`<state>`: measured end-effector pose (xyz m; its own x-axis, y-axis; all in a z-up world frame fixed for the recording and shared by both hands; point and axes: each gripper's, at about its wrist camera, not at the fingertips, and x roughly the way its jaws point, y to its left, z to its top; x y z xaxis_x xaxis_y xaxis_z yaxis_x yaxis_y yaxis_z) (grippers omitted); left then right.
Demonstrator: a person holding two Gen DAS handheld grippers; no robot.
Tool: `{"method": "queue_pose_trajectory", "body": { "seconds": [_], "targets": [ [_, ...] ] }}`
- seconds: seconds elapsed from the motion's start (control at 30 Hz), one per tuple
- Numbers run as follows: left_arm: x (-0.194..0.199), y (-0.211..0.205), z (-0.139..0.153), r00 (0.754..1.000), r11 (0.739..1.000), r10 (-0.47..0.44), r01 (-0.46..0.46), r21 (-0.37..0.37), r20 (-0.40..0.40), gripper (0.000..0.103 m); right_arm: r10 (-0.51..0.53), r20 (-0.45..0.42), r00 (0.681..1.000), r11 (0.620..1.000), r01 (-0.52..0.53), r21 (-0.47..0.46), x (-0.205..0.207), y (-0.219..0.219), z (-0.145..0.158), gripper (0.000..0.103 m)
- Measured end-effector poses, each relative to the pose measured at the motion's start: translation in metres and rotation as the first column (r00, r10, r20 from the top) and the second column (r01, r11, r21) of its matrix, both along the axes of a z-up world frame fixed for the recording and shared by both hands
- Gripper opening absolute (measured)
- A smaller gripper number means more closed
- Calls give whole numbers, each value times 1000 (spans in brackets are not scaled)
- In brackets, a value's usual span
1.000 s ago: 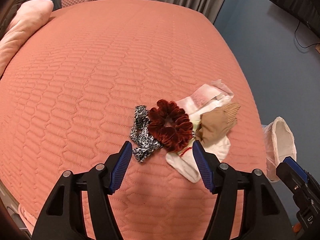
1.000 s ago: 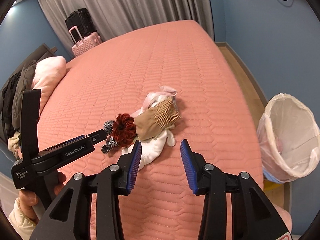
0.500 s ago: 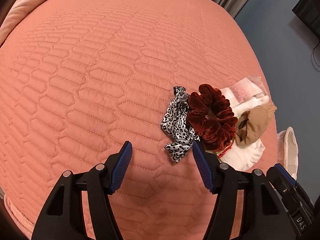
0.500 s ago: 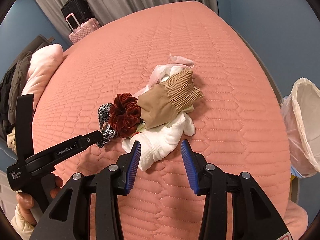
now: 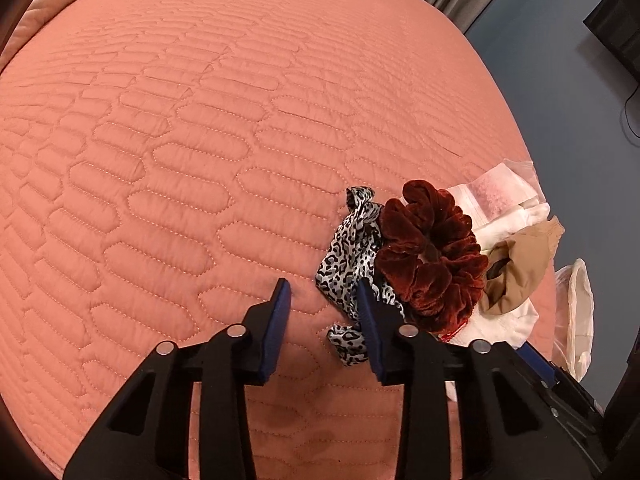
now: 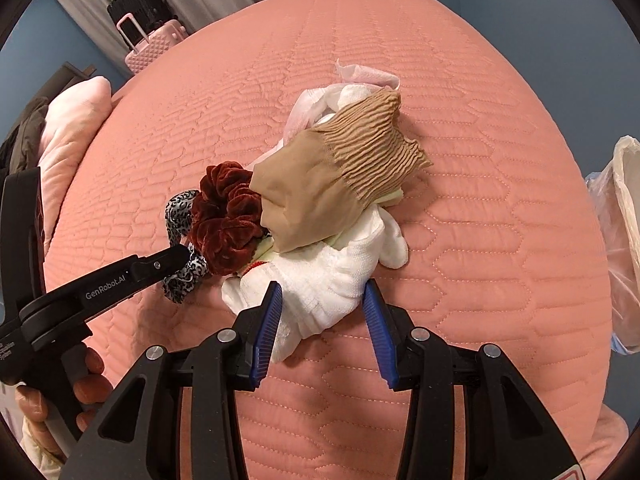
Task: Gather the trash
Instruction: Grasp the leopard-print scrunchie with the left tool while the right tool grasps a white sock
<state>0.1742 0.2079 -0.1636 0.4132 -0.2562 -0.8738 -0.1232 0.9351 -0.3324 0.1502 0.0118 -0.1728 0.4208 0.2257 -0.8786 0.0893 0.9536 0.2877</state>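
A small heap of soft items lies on the quilted pink bed (image 5: 200, 152) near its right edge: a leopard scrunchie (image 5: 354, 248), a red velvet scrunchie (image 5: 430, 256) touching it, a tan stocking (image 6: 332, 176) draped over the heap, and a white sock (image 6: 324, 280) beneath. The left hand-held gripper (image 5: 322, 292) has just been narrowing its jaws; they stand apart, the right finger laid over the edge of the leopard scrunchie, with bare quilt in most of the gap and nothing pinched. The right hand-held gripper (image 6: 322, 300) is open, its blue pads on either side of the white sock's near end without pressing it. A bin lined with a white bag (image 6: 620, 240) stands beside the bed at the right. A hand (image 6: 80, 392) holds the left tool's handle.
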Motion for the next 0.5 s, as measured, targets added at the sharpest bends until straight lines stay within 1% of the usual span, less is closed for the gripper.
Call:
{"method": "queue_pose_trajectory", "body": {
  "seconds": [0.03,0.07,0.1,0.13,0.17,0.23,0.37,0.5],
  "targets": [
    [2,1,0,1000,1000,-6,6,-6,2,20,2,-3,1000,1000,-2,3,0,1,-1,35],
    [2,1,0,1000,1000,-15,15,-13,1,15,4,-4,1000,1000,-4,7,0,2,-2,27],
    [4,0,0,1000,1000,-19,19,-15,0,13,11,-5,1000,1000,-11,10,-1,2,-3,22],
    [5,0,0,1000,1000,-20,20,-14,3,10,17,-6,1000,1000,-17,9,-1,3,-3,9],
    [4,0,2,1000,1000,-21,21,-12,8,8,24,-3,1000,1000,-24,8,-1,4,-1,7],
    [0,2,6,1000,1000,-22,22,-9,16,5,30,12,999,999,-30,14,-4,4,3,6],
    [-7,2,24,998,1000,-15,16,-11,54,4,38,64,997,999,-40,23,-11,6,25,6],
    [-13,-2,49,993,1000,-21,22,-12,114,3,54,131,990,998,-57,14,-21,6,52,5]
  ]
}}
